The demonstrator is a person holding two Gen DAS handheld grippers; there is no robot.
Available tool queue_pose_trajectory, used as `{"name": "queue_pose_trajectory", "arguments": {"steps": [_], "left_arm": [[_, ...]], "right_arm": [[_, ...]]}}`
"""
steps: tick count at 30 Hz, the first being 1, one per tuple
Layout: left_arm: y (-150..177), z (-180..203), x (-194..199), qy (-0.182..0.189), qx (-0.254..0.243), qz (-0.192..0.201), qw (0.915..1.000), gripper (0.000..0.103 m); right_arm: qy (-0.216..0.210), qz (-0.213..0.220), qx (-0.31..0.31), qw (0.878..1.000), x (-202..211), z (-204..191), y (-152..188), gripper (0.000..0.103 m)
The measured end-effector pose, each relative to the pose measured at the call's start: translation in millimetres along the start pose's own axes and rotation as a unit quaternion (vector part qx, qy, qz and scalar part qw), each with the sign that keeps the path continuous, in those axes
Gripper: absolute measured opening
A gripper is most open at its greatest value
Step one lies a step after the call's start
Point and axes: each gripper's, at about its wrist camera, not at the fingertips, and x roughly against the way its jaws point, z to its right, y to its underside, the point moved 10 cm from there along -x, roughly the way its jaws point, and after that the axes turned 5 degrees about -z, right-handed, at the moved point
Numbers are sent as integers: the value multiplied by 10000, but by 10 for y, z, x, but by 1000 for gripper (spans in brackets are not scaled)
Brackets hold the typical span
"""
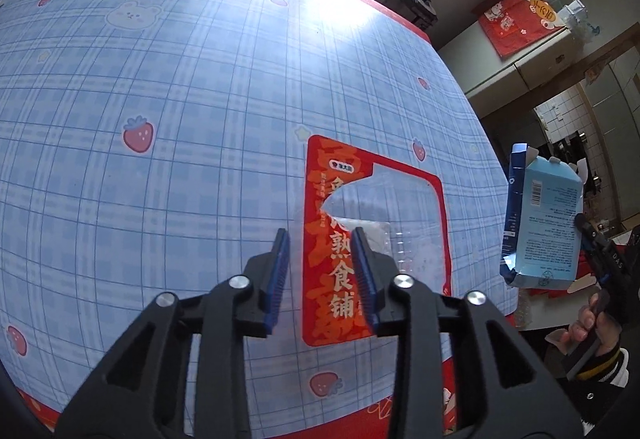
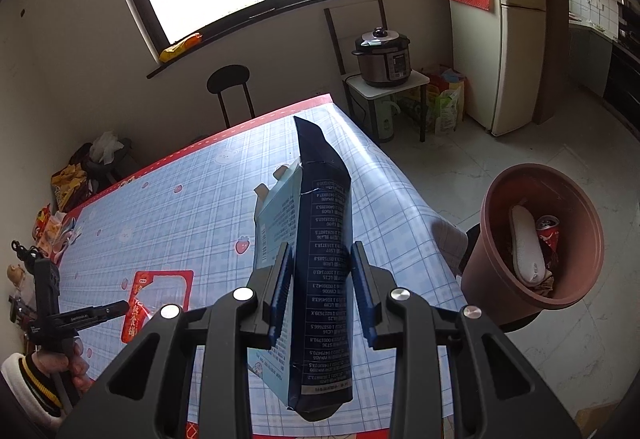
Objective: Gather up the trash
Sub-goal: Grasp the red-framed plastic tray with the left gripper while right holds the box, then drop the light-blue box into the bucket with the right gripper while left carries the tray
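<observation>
A flat red food wrapper with a clear window lies on the blue checked tablecloth. My left gripper is open just above its near left part, empty. My right gripper is shut on a flattened blue carton and holds it up above the table's right side. The carton also shows in the left wrist view, past the table edge. A brown bin with trash in it stands to the right of the table. The wrapper shows in the right wrist view too.
A black stool stands behind the table. A pressure cooker sits on a small white table, with a fridge to its right. Bags lie on the floor at the left. The table edge runs close to the bin.
</observation>
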Motion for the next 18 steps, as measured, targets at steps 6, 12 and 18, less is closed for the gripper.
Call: {"name": "queue_pose_trajectory", "arguments": {"steps": [6, 12, 18], "left_arm": [[-335, 42, -145, 59, 66, -66, 9999, 44], [-366, 54, -442, -100, -48, -350, 9993, 43], [-353, 16, -386, -200, -57, -161, 9997, 23]], "right_arm": [[50, 1, -16, 10000, 37, 2, 34, 31], [143, 53, -102, 9998, 116, 74, 66, 31], [195, 157, -175, 9995, 212, 173, 45, 31]]}}
